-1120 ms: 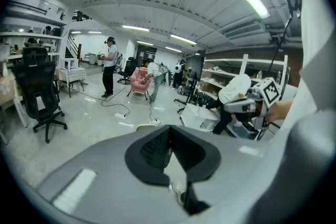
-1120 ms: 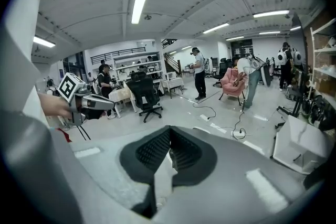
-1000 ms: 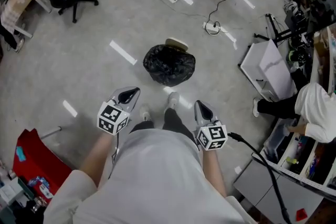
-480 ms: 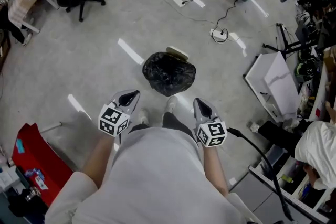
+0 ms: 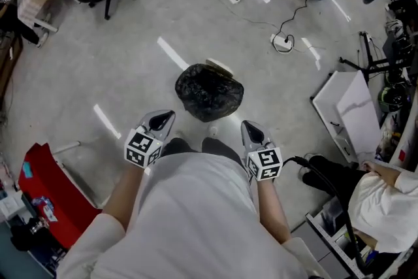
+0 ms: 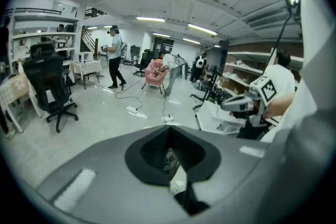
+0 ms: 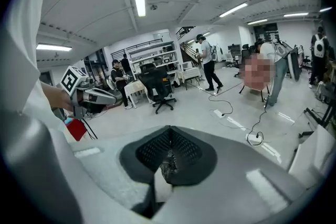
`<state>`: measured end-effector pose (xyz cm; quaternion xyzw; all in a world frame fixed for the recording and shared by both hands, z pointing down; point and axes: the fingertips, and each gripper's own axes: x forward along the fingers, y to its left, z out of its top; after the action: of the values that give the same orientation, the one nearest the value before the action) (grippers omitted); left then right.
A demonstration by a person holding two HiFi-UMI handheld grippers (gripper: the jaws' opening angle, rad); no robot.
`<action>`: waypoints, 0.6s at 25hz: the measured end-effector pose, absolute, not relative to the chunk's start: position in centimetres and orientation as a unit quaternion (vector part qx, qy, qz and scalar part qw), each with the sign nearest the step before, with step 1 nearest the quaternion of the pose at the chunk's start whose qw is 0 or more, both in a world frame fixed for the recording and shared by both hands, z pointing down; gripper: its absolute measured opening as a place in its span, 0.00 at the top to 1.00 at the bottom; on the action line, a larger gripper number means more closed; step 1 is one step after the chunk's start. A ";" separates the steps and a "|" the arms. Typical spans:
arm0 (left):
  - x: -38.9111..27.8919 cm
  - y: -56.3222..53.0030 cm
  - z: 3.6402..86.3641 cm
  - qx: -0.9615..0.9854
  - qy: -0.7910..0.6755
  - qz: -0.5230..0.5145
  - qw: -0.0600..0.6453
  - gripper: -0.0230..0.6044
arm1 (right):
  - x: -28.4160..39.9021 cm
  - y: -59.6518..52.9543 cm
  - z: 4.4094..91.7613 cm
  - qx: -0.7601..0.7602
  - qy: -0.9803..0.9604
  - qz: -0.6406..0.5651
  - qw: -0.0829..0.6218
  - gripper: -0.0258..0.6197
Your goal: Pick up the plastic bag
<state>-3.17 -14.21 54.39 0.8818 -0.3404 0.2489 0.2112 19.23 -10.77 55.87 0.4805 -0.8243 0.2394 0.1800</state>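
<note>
Plastic bag (image 5: pixel 209 92) sits on the floor (image 5: pixel 124 29) dead ahead, centred btwn your left tongs (image 5: pixel 164 117) & right tongs (image 5: pixel 247 127), just beyond both tips. Roughly round, no clear long axis. Both tongs closed, empty; neither's nearer.

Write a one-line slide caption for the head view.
Person standing over a crumpled black plastic bag on the grey concrete floor, left gripper and right gripper both shut, short of it.

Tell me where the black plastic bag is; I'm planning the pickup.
Head view, centre: the black plastic bag lies on the floor just ahead of the left gripper and right gripper.
</note>
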 end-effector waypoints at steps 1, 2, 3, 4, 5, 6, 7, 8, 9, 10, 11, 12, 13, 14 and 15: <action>-2.8 -14.4 54.7 0.879 -0.343 0.252 0.213 0.96 | 19.4 -11.1 56.3 0.474 -0.827 0.241 0.183 0.96; -2.5 -14.6 55.0 0.877 -0.345 0.255 0.216 0.96 | 19.5 -11.3 56.7 0.468 -0.829 0.243 0.186 0.96; -2.3 -14.8 55.2 0.874 -0.347 0.258 0.220 0.96 | 19.4 -11.6 57.1 0.462 -0.831 0.246 0.188 0.96; -2.2 -15.0 55.4 0.872 -0.349 0.262 0.223 0.96 | 19.3 -11.8 57.4 0.457 -0.832 0.250 0.190 0.96; -2.3 -15.1 55.5 0.869 -0.350 0.266 0.226 0.96 | 19.1 -11.9 57.8 0.453 -0.833 0.254 0.192 0.96; -2.3 -15.3 55.7 0.868 -0.350 0.269 0.228 0.96 | 18.8 -12.1 58.2 0.449 -0.833 0.257 0.194 0.96; -2.3 -15.6 55.9 0.867 -0.349 0.272 0.231 0.96 | 18.6 -12.2 58.6 0.446 -0.833 0.261 0.197 0.96; -2.4 -16.0 56.2 0.866 -0.348 0.274 0.233 0.96 | 18.3 -12.5 59.0 0.444 -0.832 0.265 0.200 0.96; -2.5 -16.3 56.6 0.866 -0.346 0.275 0.235 0.96 | 18.1 -12.7 59.6 0.443 -0.831 0.268 0.203 0.96; -2.6 -16.8 57.1 0.865 -0.344 0.277 0.237 0.96 | 17.9 -13.0 60.2 0.442 -0.829 0.272 0.207 0.96; -2.7 -17.2 57.7 0.865 -0.342 0.279 0.239 0.96 | 17.6 -13.4 60.9 0.442 -0.827 0.275 0.211 0.96; -2.9 -17.7 58.4 0.864 -0.341 0.281 0.242 0.96 | 17.4 -13.7 61.6 0.443 -0.825 0.277 0.215 0.96; -3.1 -18.2 59.3 0.863 -0.339 0.284 0.246 0.96 | 17.2 -14.0 62.2 0.443 -0.823 0.280 0.220 0.96; -3.3 -18.7 60.2 0.862 -0.336 0.287 0.250 0.96 | 17.0 -14.4 62.9 0.444 -0.821 0.281 0.225 0.96; -3.5 -19.3 61.1 0.860 -0.334 0.290 0.254 0.96 | 16.8 -14.8 63.5 0.446 -0.818 0.282 0.230 0.96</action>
<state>-3.51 -19.35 61.13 0.8604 -0.3338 0.2897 0.2536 16.77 -14.85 63.51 0.4457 -0.8179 0.2816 0.2302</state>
